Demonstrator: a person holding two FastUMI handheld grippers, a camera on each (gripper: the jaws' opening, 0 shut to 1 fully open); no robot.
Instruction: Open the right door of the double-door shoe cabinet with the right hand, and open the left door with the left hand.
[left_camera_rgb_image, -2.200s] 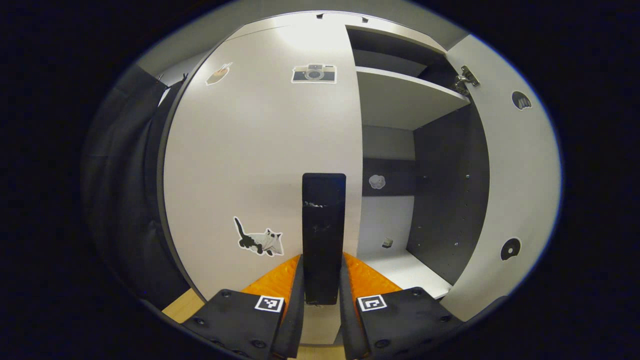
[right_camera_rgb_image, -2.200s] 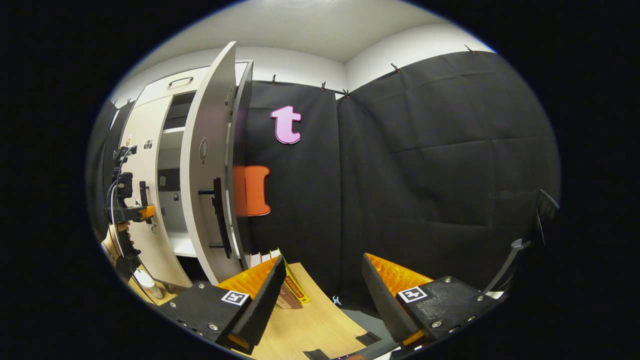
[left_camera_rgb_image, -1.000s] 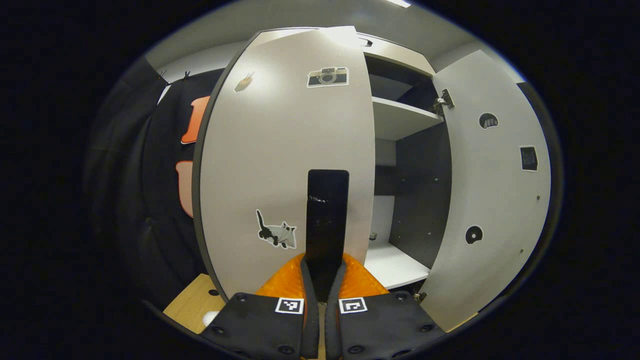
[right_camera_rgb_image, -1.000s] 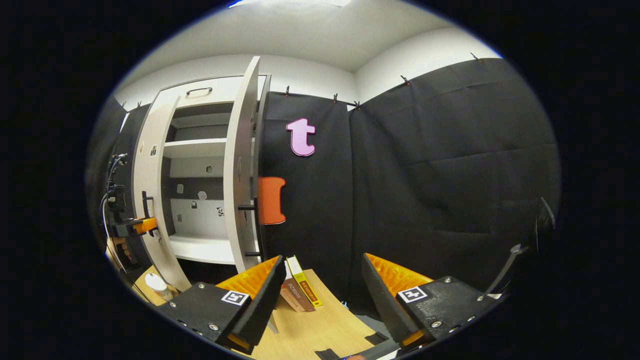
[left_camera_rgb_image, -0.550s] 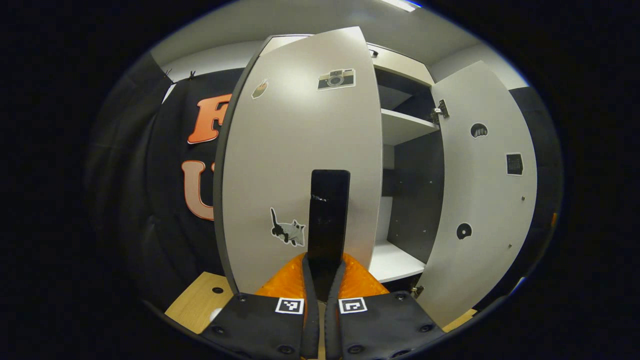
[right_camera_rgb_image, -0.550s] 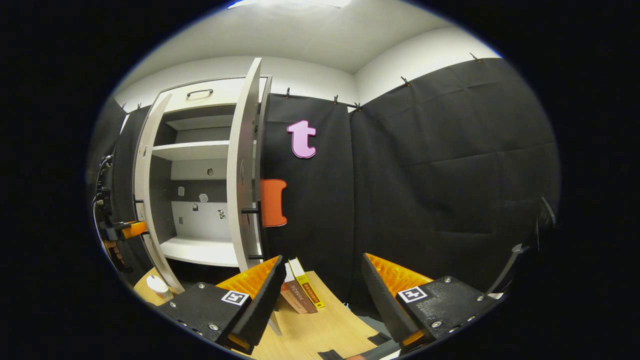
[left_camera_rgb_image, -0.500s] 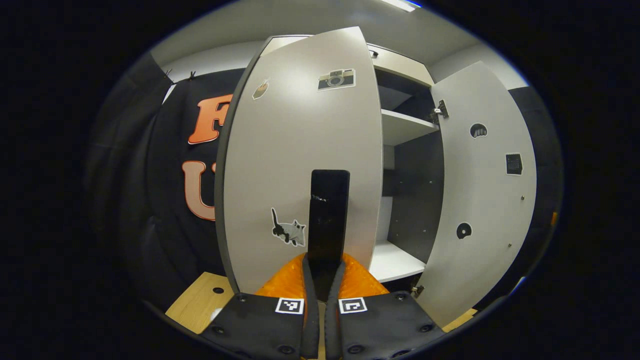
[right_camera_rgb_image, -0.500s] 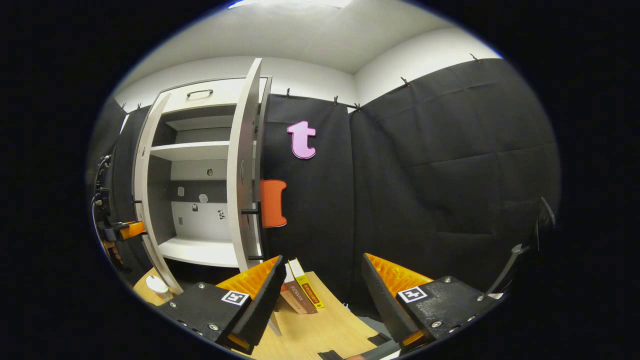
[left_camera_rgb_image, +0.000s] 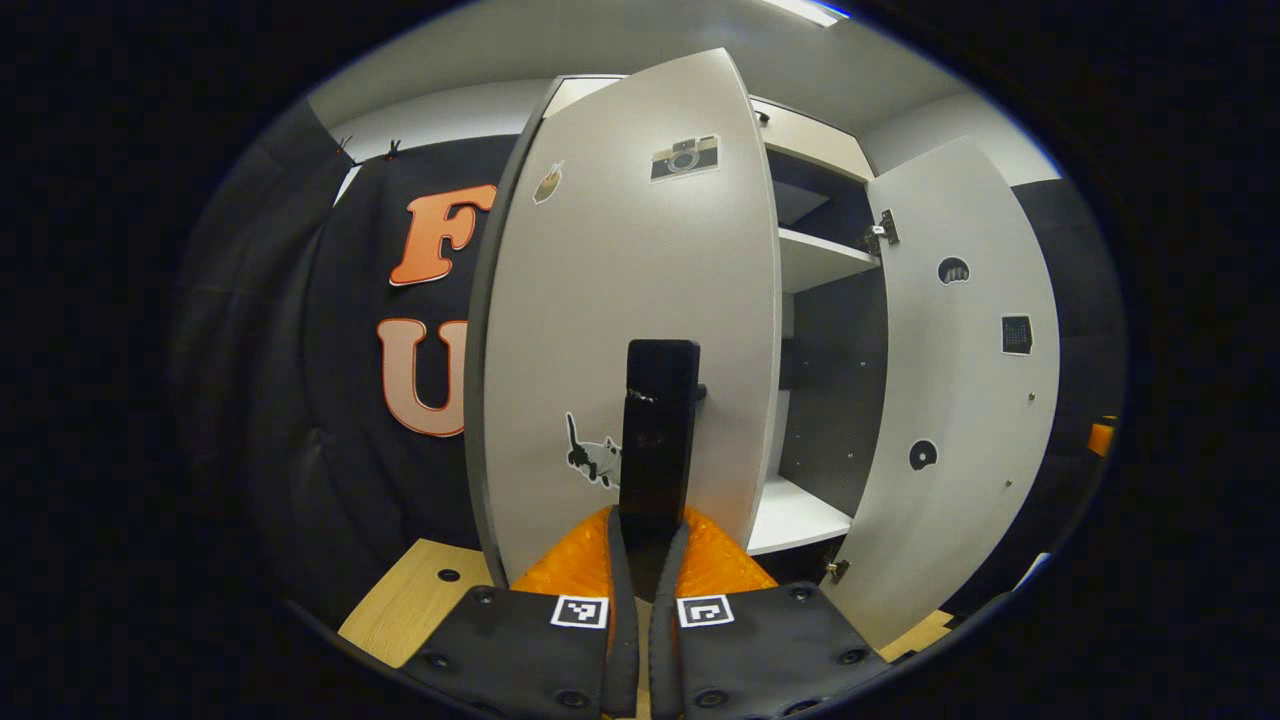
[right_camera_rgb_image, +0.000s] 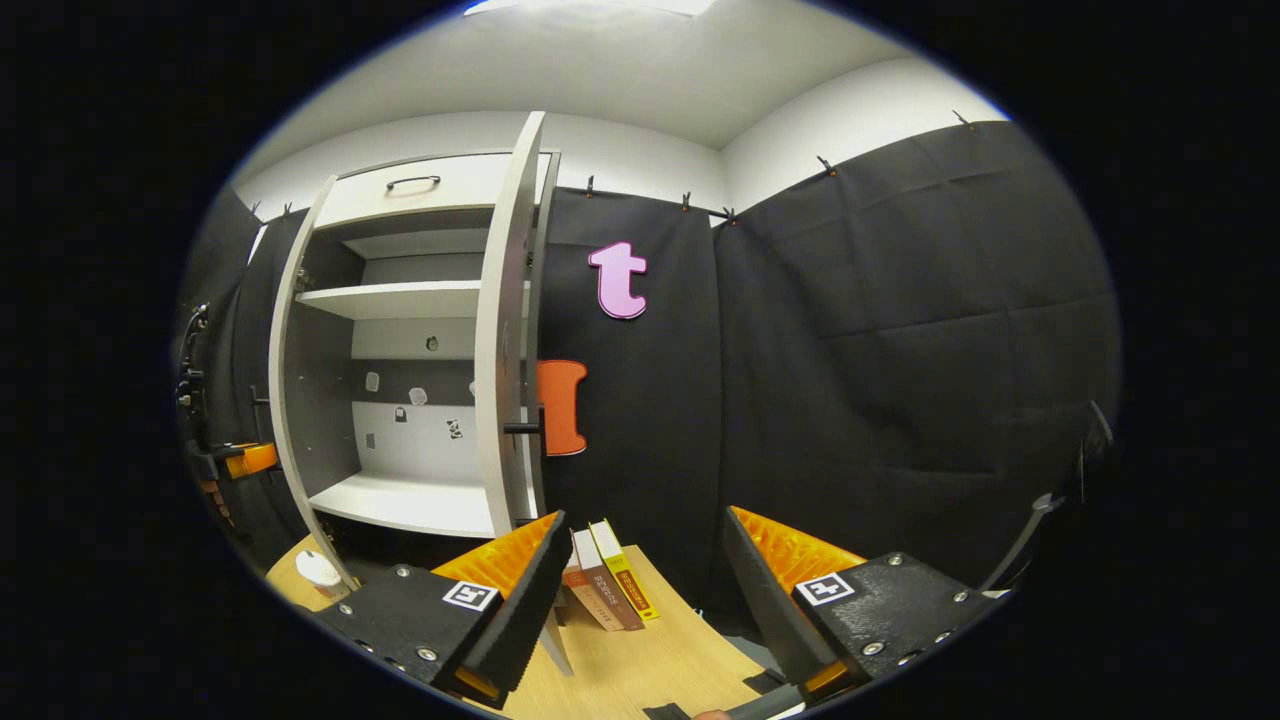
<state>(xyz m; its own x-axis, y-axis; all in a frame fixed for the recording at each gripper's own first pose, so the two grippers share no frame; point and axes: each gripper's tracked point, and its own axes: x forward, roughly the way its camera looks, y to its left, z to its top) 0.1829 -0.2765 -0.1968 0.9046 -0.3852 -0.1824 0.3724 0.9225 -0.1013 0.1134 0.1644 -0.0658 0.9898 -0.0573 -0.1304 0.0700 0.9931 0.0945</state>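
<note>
Left tool (left_camera_rgb_image: 647, 545) is closed on the handle (left_camera_rgb_image: 657, 430) of the left door (left_camera_rgb_image: 620, 300): both fingers (left_camera_rgb_image: 572, 565) press the dark vertical bar from either side, no gap showing between them and it. The handle rises straight ahead of the tool, standing off the door face on a short post. The left door is swung well out (edge-on in the right gripper view (right_camera_rgb_image: 290, 400)), with a cat sticker (left_camera_rgb_image: 595, 458) just left of the handle and a camera sticker (left_camera_rgb_image: 685, 157) high above it.

Right of the left tool, the cabinet (left_camera_rgb_image: 815, 400) interior is exposed: a shelf (left_camera_rgb_image: 815, 260) up high and a white floor panel lower down. Beyond that stands the right door (left_camera_rgb_image: 960, 400), wide open, inner face toward the left tool, with a hinge (left_camera_rgb_image: 880, 228) at its top edge.

Right tool (right_camera_rgb_image: 640, 570) is wide open and holds nothing; its fingers (right_camera_rgb_image: 520, 590) touch nothing and hang over the table (right_camera_rgb_image: 640, 660). The right door (right_camera_rgb_image: 505, 340) is ahead and to its left, seen nearly edge-on, its handle (right_camera_rgb_image: 525, 427) sticking out, well apart from the tool. Books (right_camera_rgb_image: 605, 585) stand on the table just past the tool's left finger. Far left of the right tool, the left tool (right_camera_rgb_image: 235, 460) shows at the left door's edge (small, detail unclear).
</note>
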